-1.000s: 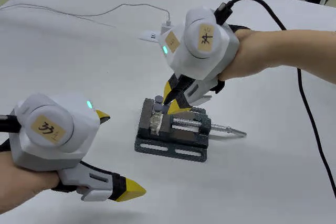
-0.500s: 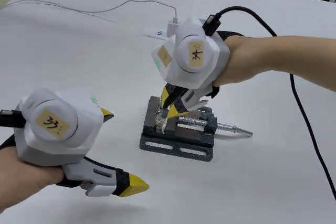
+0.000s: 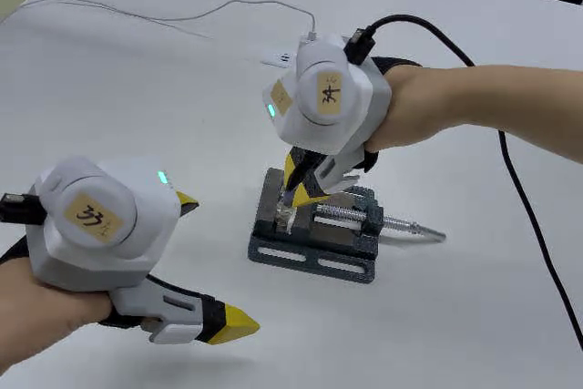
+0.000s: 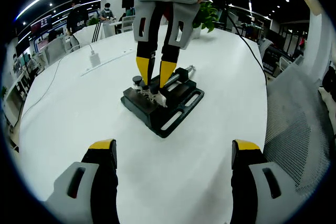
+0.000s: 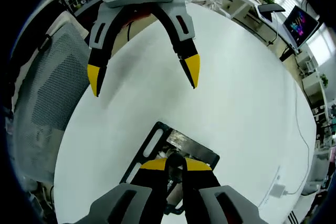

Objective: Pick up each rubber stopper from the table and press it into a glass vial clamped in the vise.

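A small black vise stands on the white table and clamps clear glass vials upright. One vial carries a grey rubber stopper. My right gripper points down over the vise, its yellow fingertips close together just above the vials. In the right gripper view its jaws are shut on a dark rubber stopper directly over the vise. My left gripper hovers open and empty at the near left, away from the vise. It faces the vise in its own view.
A white power adapter with a thin cable lies on the table behind the vise. The vise screw handle sticks out to the right. A black cable trails from the right hand. A mesh chair stands beside the table.
The right gripper has come down and slightly left onto the vials in the vise. The left gripper has stayed put; the head camera has shifted a little.
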`<state>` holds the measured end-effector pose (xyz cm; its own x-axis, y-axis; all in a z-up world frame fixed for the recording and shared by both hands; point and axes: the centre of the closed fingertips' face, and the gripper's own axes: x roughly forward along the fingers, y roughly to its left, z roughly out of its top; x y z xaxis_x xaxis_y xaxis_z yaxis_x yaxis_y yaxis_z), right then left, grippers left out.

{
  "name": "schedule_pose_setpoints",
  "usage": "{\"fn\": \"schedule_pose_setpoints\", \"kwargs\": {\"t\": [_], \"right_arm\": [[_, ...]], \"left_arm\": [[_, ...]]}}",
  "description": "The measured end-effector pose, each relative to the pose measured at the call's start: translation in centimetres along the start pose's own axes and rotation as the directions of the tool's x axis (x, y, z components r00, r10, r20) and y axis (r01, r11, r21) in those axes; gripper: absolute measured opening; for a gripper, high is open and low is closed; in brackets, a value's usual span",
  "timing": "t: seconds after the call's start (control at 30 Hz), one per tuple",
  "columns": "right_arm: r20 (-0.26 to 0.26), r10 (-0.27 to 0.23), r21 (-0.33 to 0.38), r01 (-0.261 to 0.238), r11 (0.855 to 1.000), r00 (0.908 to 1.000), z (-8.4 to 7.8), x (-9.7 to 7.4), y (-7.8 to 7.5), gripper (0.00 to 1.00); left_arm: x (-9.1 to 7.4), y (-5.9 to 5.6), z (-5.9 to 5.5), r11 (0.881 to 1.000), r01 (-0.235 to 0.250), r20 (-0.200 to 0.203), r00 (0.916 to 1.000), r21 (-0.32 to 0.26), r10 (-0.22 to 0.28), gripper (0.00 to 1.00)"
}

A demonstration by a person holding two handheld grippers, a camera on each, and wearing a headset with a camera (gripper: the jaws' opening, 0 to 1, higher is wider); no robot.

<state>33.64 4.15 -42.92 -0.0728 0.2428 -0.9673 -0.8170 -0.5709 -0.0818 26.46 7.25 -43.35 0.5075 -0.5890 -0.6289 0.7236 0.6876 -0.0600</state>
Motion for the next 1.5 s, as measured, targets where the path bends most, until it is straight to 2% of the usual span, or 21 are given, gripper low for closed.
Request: {"fn": "schedule_pose_setpoints", "kwargs": {"t": [0.23,0.37,0.6,0.83,1.0,1.27,1.37,1.5], "right_arm": [[-0.033,0.011,0.020,-0.010,1.000,0.9994,0.15,0.22,0.06,0.04],[-0.063,0.032,0.113,-0.025,0.993,0.9975,0.26,0.20,0.15,0.04],[-0.102,0.050,0.160,-0.034,0.987,0.9935,0.44,0.22,0.41,0.03],[-0.111,0.027,0.242,0.001,0.970,0.9934,0.37,0.17,0.57,0.03],[-0.127,-0.003,0.305,0.042,0.951,0.9919,0.39,0.23,0.57,0.03],[-0.121,-0.016,0.321,0.054,0.945,0.9925,0.33,0.18,0.54,0.05],[-0.118,-0.016,0.304,0.051,0.951,0.9929,0.29,0.12,0.55,0.05],[-0.112,-0.016,0.303,0.050,0.952,0.9935,0.24,0.12,0.44,0.06]], "left_arm": [[0.02,-0.02,-0.20,1.000,-0.001,-0.001,1.0000,-0.004,0.001,0.89],[0.01,0.03,-0.40,1.000,-0.004,-0.004,1.0000,-0.008,0.004,0.89],[0.08,-0.04,-0.43,1.000,-0.004,-0.005,1.0000,-0.014,0.004,0.89],[0.28,-0.19,-0.32,1.000,-0.002,-0.001,1.0000,-0.017,0.002,0.88],[0.36,-0.25,-0.28,1.000,-0.001,0.002,1.0000,-0.020,0.001,0.88],[0.46,-0.41,-0.20,1.000,0.002,0.003,1.0000,-0.021,-0.002,0.87],[0.35,-0.35,-0.23,1.000,0.001,-0.001,1.0000,-0.021,-0.001,0.87],[0.16,-0.12,-0.36,1.000,-0.003,-0.004,1.0000,-0.024,0.003,0.87]]}}
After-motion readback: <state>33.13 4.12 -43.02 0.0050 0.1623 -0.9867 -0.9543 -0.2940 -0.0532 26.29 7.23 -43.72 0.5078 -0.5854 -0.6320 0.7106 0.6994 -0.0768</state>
